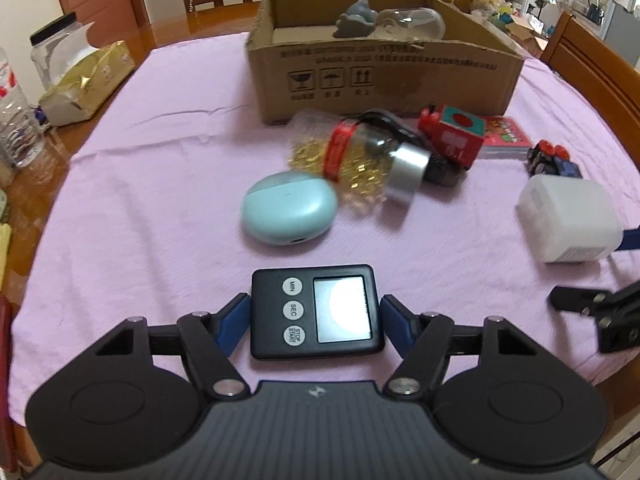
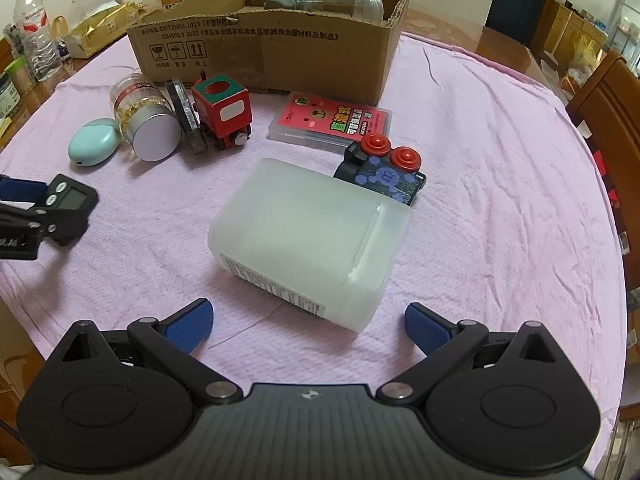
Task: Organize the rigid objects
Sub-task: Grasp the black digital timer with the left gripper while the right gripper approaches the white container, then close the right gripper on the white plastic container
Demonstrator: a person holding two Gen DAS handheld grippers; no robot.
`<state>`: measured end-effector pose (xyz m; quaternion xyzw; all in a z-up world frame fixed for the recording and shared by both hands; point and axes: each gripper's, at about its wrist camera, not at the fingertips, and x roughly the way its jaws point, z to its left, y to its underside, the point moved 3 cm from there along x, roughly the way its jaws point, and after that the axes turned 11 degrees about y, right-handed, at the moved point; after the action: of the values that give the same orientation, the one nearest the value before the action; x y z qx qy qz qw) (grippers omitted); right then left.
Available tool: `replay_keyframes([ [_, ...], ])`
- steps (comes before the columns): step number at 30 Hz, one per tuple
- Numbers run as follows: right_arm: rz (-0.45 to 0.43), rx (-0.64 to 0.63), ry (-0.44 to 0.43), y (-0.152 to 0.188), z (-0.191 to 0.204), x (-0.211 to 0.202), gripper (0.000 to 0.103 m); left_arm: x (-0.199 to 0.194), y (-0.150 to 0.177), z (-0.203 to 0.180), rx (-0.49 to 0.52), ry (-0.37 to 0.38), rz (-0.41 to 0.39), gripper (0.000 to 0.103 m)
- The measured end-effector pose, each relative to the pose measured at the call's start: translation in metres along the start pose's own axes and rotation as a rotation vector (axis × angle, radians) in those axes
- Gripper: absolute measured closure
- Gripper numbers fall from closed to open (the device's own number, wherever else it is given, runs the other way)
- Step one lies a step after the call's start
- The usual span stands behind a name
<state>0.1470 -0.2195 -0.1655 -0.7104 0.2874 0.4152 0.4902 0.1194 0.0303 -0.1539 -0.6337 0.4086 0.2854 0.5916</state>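
Timer buttons: MIN, SEC, STOP START are read.
Left gripper: closed on the timer, held over the pink cloth.
Right gripper: spread wide, nothing held, the white box just ahead.

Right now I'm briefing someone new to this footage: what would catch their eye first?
The left claw closed on a black timer, low on the pink cloth. Ahead of the open right claw lies a white box on its side. Behind them a clutter of toys and a jar sits before a cardboard box.
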Motion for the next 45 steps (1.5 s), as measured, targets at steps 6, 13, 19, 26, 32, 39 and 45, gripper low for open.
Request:
replay_keyframes([
  [6, -0.011, 0.064, -0.050, -0.014, -0.001, -0.010, 0.000, -0.002, 0.001, 0.011, 0.005, 0.004, 0.006, 0.033],
  [13, 0.026, 0.131, -0.076, -0.037, 0.004, -0.007, 0.000, -0.002, 0.000, 0.013, 0.010, 0.025, 0.013, 0.033],
  [19, 0.045, 0.115, -0.033, -0.052, 0.017, 0.002, 0.000, 0.000, -0.001, 0.014, 0.015, 0.038, 0.016, 0.033],
  [26, 0.003, 0.044, -0.088, -0.063, 0.031, 0.000, 0.002, 0.002, -0.004, 0.015, 0.023, 0.045, 0.018, 0.033],
  [32, -0.019, -0.079, -0.037, -0.066, 0.046, 0.000, 0.013, 0.003, -0.005, 0.015, 0.023, 0.040, 0.022, 0.031],
  [39, 0.011, -0.109, 0.014, -0.065, 0.049, 0.001, 0.017, 0.003, -0.007, 0.012, 0.028, 0.048, 0.046, 0.033],
  [45, 0.001, -0.147, 0.010, -0.067, 0.051, -0.004, 0.017, -0.002, -0.010, 0.012, 0.059, 0.076, 0.066, 0.034],
])
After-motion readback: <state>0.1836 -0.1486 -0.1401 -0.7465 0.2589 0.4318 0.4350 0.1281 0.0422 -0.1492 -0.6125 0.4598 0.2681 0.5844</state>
